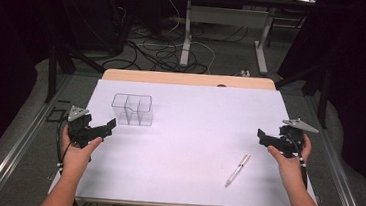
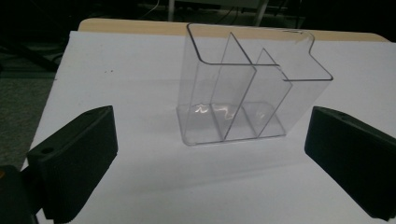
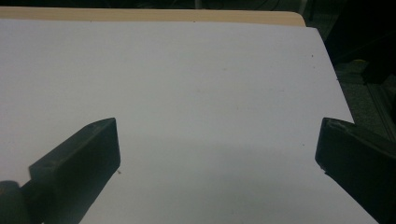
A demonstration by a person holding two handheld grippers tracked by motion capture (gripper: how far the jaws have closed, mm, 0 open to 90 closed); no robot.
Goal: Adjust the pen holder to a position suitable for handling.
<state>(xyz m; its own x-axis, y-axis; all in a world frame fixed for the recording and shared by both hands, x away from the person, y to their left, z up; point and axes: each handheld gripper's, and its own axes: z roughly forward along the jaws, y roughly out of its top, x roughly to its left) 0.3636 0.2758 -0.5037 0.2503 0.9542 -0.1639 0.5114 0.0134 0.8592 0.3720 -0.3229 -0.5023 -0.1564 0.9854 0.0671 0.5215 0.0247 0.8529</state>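
Both your grippers, left (image 1: pixel 111 126) and right (image 1: pixel 260 136), gape empty. The clear acrylic organizer (image 2: pixel 243 84) tips easily; the pen (image 1: pixel 237 170) rolls if nudged.

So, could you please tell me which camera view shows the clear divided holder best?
The left gripper view: the clear divided holder stands close and centred there, its inner dividers and base plainly visible. In the high view it is small and faint on the white table, and the right gripper view looks across bare tabletop.

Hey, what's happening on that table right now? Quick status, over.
Left gripper open, empty, facing clear organizer. Right gripper open, empty. Pen lies untouched. Nothing between.
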